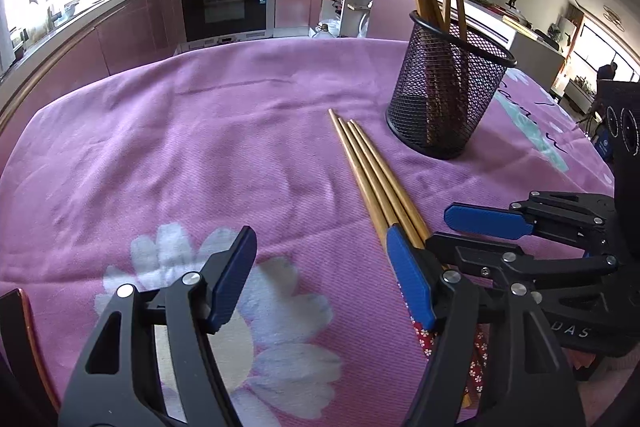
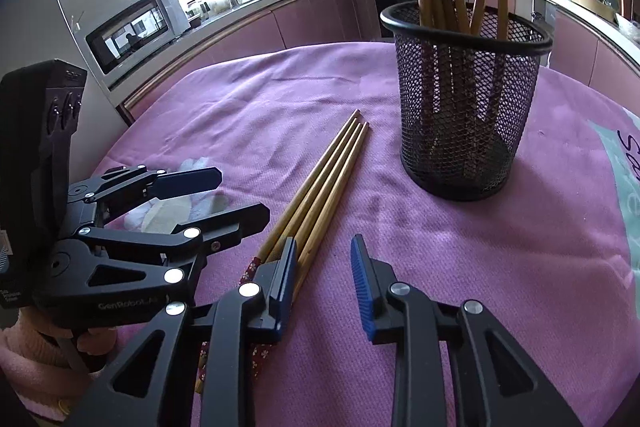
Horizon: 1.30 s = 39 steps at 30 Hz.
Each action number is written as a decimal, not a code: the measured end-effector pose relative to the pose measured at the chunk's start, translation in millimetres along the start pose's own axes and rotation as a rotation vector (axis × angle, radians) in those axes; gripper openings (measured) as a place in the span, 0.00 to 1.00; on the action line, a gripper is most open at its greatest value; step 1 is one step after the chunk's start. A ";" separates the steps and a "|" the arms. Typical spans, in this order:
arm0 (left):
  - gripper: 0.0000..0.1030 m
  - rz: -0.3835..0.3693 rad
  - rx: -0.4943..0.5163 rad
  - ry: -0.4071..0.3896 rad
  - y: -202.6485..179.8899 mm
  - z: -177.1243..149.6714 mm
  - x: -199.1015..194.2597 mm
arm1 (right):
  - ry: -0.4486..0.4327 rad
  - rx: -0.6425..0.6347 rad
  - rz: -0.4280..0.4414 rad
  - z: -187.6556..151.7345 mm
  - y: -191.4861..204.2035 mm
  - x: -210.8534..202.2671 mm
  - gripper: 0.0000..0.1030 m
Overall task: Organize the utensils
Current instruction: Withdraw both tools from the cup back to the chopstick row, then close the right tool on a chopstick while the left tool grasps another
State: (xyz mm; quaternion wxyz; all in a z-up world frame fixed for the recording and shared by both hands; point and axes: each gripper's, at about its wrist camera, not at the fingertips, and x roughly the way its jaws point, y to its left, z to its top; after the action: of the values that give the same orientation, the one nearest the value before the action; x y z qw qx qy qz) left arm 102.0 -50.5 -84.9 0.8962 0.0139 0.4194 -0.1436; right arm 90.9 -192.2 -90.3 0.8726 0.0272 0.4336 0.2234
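Lying side by side on the pink tablecloth (image 1: 200, 131), four wooden chopsticks (image 1: 372, 175) point toward a black mesh holder (image 1: 448, 87).
Each chopstick is slim and golden brown, tapering to its far tip; the near ends carry red wrapping with small white flowers. More chopsticks of the same wood stand leaning inside the holder, which sits toward the cloth's far edge, near the loose tips but apart from them. Left gripper (image 1: 324, 279): jaws wide apart, its blue pad beside the bundle, nothing clamped. Right gripper (image 2: 324, 283): jaws narrower yet apart, empty cloth between them, the chopsticks lying just outside one pad. Readable writing: "GenRobot.AI" on the left gripper's body; dark script on the cloth is cut off.
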 end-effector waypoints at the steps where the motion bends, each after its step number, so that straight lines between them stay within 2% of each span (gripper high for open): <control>1: 0.64 -0.001 0.001 0.004 -0.3 0.3 1.2 | 0.000 -0.002 -0.002 0.3 0.2 0.0 0.25; 23: 0.64 0.006 0.030 0.036 -7.5 3.9 13.8 | 0.003 0.021 -0.002 -0.7 -4.4 -0.7 0.23; 29: 0.57 0.002 0.053 0.040 -10.8 4.3 13.4 | 0.003 0.026 0.003 -0.3 -5.6 -0.3 0.23; 35: 0.57 0.035 0.066 0.042 -13.9 3.4 12.0 | 0.003 0.028 0.005 0.0 -5.9 0.0 0.23; 39: 0.55 0.019 0.048 0.049 -11.0 5.6 14.0 | 0.004 0.025 0.001 1.3 -5.2 1.0 0.23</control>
State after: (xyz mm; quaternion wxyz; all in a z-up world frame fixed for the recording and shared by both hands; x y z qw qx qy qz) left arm 111.7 -65.3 -90.8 0.8864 0.0429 0.4376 -0.1447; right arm 94.4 -196.3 -91.5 0.8711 0.0380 0.4382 0.2186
